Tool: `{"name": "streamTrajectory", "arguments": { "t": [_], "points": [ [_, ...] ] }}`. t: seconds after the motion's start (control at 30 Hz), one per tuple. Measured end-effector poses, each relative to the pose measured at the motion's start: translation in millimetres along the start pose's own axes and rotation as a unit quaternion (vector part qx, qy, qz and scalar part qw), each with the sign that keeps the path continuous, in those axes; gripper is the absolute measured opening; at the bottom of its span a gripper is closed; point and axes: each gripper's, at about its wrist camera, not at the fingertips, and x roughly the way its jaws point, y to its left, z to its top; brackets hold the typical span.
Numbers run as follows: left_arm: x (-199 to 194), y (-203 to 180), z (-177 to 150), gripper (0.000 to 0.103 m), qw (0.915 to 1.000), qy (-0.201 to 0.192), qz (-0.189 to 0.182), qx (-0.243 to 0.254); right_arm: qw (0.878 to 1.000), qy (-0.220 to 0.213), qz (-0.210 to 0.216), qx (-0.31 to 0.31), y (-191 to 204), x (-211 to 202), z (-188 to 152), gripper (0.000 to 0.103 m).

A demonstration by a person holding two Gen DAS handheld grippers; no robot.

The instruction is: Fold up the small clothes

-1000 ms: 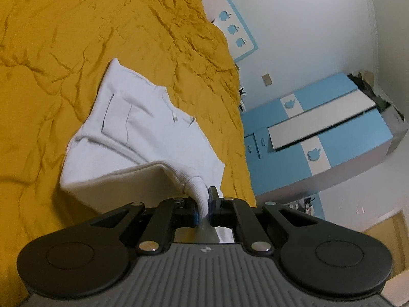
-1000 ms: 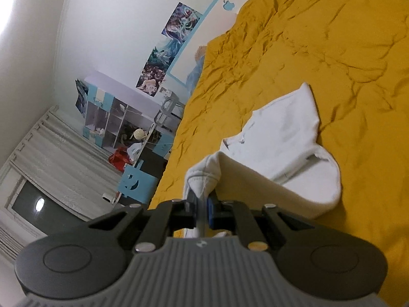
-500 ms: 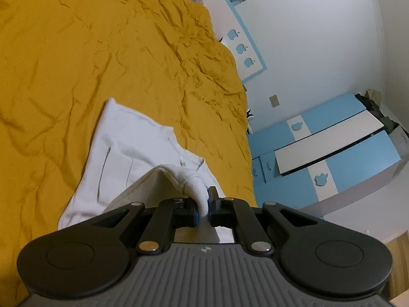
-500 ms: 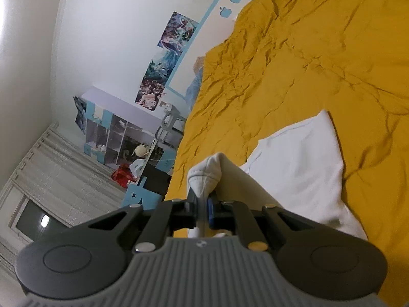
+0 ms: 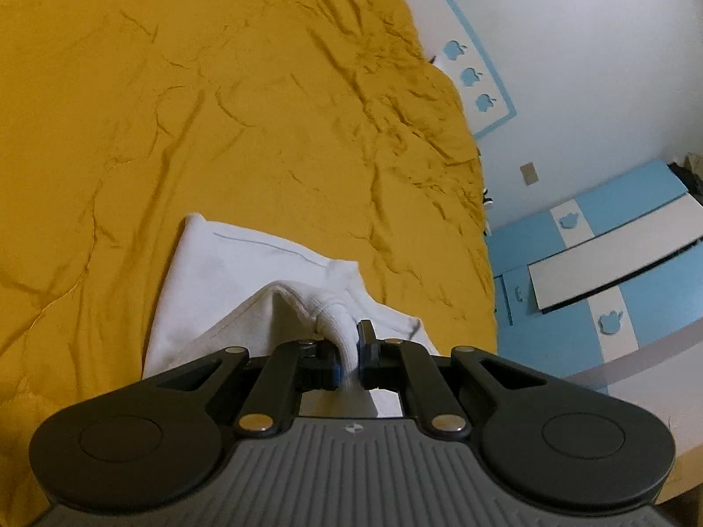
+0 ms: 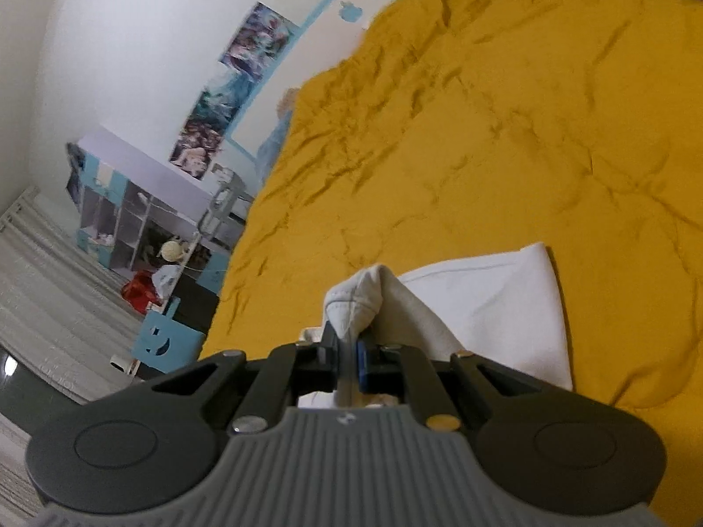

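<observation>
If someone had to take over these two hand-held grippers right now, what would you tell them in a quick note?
Left hand-held gripper: shut on a bunched edge of the white garment.
Right hand-held gripper: shut on another bunched edge of the same garment.
Where: the garment's far part lies flat on the yellow bedspread; the gripped edges are lifted and carried over it.
Done: both edges gripped, fold half carried over.
Left: lay the lifted edges down on the flat part, release, smooth, and probably fold once more.

A bed [image 5: 219, 110] under a mustard quilt; white walls [image 5: 593, 44] with posters [image 6: 233, 88]; blue-and-white cabinets [image 5: 615, 263]; open shelving [image 6: 132, 219].
</observation>
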Motion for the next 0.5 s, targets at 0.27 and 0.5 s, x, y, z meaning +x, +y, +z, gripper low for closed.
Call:
{"name": "streamTrajectory", "arguments": {
  "t": [0.27,0.5],
  "points": [
    [28,23,24,0.007,0.9991,0.002,0.028,-0.032,0.998,0.043,-0.042,0.019,-30,48,18,0.003],
    [64,84,28,0.05,0.9414,-0.061,0.062,-0.326,0.972,-0.011,-0.088,0.219,-86,91,40,0.036]
  ]
}}
